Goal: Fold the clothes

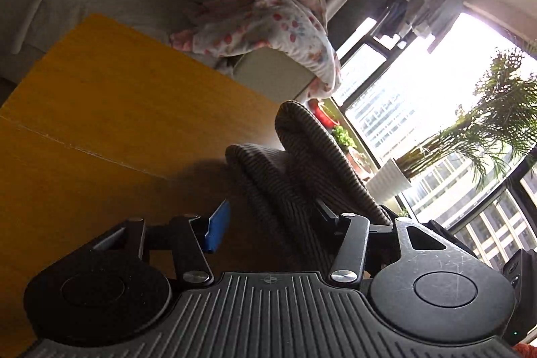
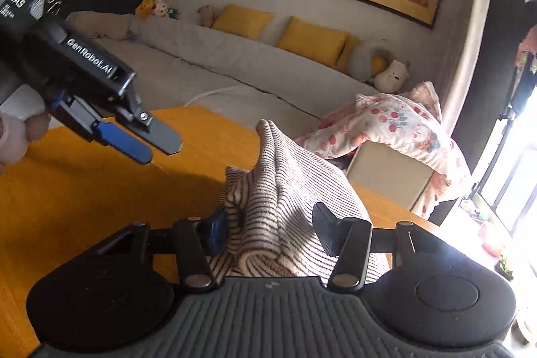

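A striped knit garment [image 2: 288, 200] lies bunched on the yellow wooden table [image 2: 84, 190]. It also shows in the left wrist view [image 1: 302, 163]. My right gripper [image 2: 268, 223] is wide open with the bunched cloth between its fingers, not clamped. My left gripper [image 1: 272, 220] is open, with the cloth filling the gap between its fingers. In the right wrist view the left gripper [image 2: 157, 145] hovers over the table to the left of the garment, fingers slightly apart and empty.
A flowery blanket [image 2: 396, 126] drapes over a box [image 2: 389, 176] behind the table. A grey sofa [image 2: 235, 62] with yellow cushions and plush toys runs along the wall. Windows and potted plants [image 1: 470, 136] are at the right.
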